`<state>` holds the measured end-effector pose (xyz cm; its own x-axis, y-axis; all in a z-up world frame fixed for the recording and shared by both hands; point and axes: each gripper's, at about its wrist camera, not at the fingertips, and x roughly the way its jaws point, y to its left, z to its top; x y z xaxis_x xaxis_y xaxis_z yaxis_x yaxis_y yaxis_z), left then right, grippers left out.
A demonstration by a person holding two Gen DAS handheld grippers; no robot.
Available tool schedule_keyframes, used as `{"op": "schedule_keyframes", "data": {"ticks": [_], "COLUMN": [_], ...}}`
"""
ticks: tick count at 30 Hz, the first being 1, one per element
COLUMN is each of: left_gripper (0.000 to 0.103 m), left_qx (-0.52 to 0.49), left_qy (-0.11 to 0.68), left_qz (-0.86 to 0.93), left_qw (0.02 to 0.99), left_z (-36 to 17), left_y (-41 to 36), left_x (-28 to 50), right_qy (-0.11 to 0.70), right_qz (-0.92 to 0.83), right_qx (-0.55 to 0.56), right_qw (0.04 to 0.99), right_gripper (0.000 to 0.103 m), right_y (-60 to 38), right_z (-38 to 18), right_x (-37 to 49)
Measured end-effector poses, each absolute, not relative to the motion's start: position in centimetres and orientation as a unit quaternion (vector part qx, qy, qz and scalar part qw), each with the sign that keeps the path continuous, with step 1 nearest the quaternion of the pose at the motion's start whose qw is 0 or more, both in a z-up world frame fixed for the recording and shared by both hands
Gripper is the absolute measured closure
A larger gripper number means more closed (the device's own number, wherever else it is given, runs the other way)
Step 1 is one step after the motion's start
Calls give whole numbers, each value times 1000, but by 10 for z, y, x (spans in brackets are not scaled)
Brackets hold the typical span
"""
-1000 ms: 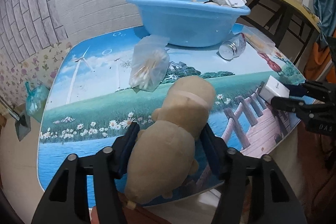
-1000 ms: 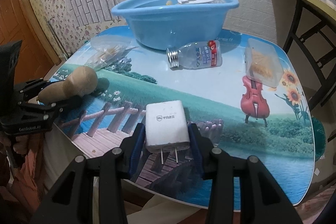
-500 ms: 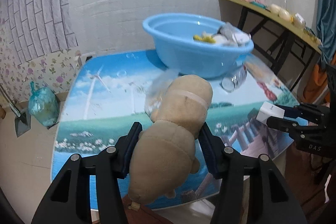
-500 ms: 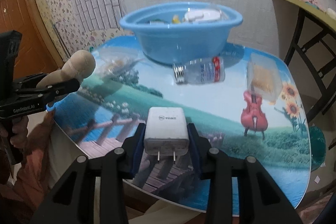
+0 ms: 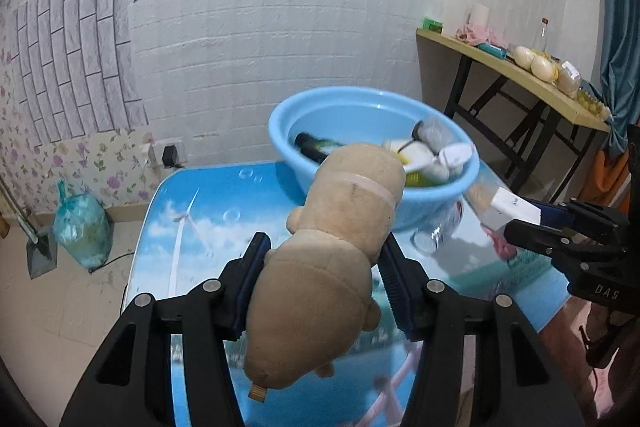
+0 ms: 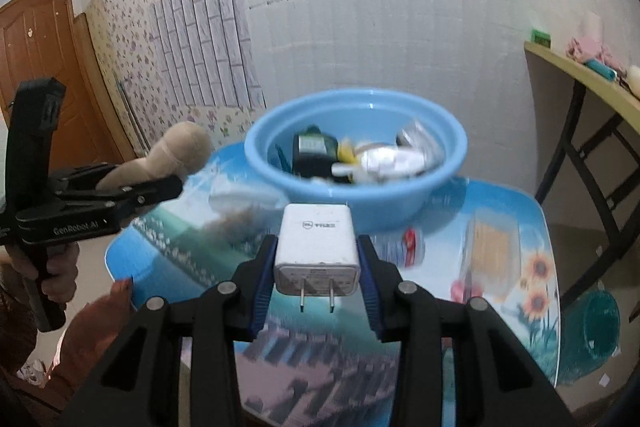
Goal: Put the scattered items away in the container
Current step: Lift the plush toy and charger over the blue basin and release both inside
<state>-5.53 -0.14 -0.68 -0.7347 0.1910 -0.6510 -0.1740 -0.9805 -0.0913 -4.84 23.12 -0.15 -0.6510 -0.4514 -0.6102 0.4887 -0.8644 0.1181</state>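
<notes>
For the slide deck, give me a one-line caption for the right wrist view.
Right claw grips a white plug charger above the printed table, facing the blue basin; left claw holds a plush toy.

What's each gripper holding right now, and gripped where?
Left gripper: tan plush toy, clamped across its body. Right gripper: white charger, clamped on its two sides, prongs facing the camera.

Tan plush toy (image 5: 320, 267), blue basin (image 5: 432, 195)
</notes>
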Motion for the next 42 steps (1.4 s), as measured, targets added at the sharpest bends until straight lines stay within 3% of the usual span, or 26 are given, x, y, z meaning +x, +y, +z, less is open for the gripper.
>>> {"op": "schedule_keyframes", "data": {"ticks": [27, 32, 35, 42], "left_gripper": [46, 41, 31, 27], "left_qx": [-353, -357, -354, -347], "left_qy": [23, 24, 20, 17], "left_qz": [925, 924, 926, 928], "left_qw": [137, 132, 134, 131], "left_z": [-20, -24, -24, -19], "left_y": [52, 52, 52, 49], "left_x": [-175, -182, -181, -172], "right_qy": [30, 24, 16, 14], "right_qz": [-913, -915, -906, -903], "right_qx": [309, 314, 335, 338], "right_qw": [265, 253, 259, 265], "right_gripper": [65, 65, 65, 62], "right_y": [224, 225, 223, 223], "right_z": [-6, -9, -19, -22], "right_x": [-153, -171, -177, -169]}}
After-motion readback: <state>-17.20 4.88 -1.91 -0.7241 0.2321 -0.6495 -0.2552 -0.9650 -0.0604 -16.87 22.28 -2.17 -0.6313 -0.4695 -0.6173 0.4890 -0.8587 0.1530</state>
